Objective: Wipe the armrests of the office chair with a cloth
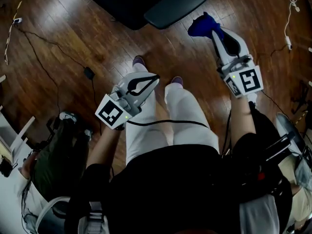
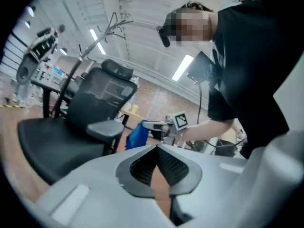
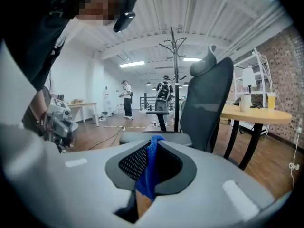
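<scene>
Head view: the office chair (image 1: 122, 1) sits at the top. The blue cloth (image 1: 201, 25) is just right of the chair's armrest (image 1: 178, 4), pinched by your right gripper (image 1: 212, 30). Your left gripper (image 1: 154, 79) is well short of the chair, above your legs (image 1: 185, 106).

Left gripper view: its jaws are pressed together on nothing, and the chair stands to their left.

Right gripper view: the jaws clamp the cloth, with the chair's backrest (image 3: 209, 94) beyond them.

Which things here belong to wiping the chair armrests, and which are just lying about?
Job: blue cloth, held in the right hand-held gripper; office chair; its armrest.
Lying about: floor cables; round table; coat stand.
</scene>
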Available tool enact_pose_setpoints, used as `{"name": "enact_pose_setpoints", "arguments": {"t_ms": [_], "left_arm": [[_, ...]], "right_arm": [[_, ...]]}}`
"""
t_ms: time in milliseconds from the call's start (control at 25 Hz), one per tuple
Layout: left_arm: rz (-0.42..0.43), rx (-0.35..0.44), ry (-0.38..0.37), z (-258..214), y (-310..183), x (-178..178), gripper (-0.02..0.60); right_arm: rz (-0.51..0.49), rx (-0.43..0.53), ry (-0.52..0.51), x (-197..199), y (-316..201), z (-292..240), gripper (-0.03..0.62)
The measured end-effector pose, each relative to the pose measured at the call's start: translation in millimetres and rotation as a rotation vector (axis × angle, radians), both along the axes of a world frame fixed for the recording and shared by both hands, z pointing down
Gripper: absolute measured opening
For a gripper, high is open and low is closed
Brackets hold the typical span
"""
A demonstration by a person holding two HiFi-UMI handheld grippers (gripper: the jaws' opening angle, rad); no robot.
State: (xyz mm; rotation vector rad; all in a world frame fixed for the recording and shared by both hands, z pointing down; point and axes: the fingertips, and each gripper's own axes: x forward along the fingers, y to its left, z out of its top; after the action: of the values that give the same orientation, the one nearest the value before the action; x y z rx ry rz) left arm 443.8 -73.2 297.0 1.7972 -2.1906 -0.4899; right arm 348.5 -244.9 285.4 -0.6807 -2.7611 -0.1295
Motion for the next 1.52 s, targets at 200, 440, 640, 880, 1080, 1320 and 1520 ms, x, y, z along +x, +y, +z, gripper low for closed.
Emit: {"name": "enact_pose_setpoints", "arguments": {"t_ms": [200,440,640,880,1080,1320,1520], "left_arm": [[-0.357,-0.093,0.04,-104.6,70.4,-22.0,0.005],[-0.629,0.028,-0.26,-319.6,149.9,-50.3,0.005],[-0.625,0.242,-0.331,-371.1,189.5,-95.6,0.005],[-0.092,0.159,-0.487,-376.1,136.2,-169.5,0.005],[0.125,0.178,-0.385,-390.7,150.6,-241.2,0.005],[0.19,0.246,-0.283,-373.3,110.0,-292.5,0.005],[0.175,0.284,-0.294,-407.0,51.2,-328.7,0.005]], "right_arm": [[-0.03,-0.074,-0.031,37.2,6.7,-106.1,0.034],[0.036,-0.136,-0.138,45.2,34.3,-253.7,0.034],[0.066,-0.128,-0.248,11.2,93.7,-322.2,0.034],[0.224,0.01,-0.296,-48.5,148.7,-343.4,0.034],[0.321,0.038,-0.296,-104.6,193.1,-355.9,0.034],[0.399,0.051,-0.347,-127.3,173.2,-365.9,0.034],[0.446,0.015,-0.328,-159.3,110.7,-365.5,0.032]]}}
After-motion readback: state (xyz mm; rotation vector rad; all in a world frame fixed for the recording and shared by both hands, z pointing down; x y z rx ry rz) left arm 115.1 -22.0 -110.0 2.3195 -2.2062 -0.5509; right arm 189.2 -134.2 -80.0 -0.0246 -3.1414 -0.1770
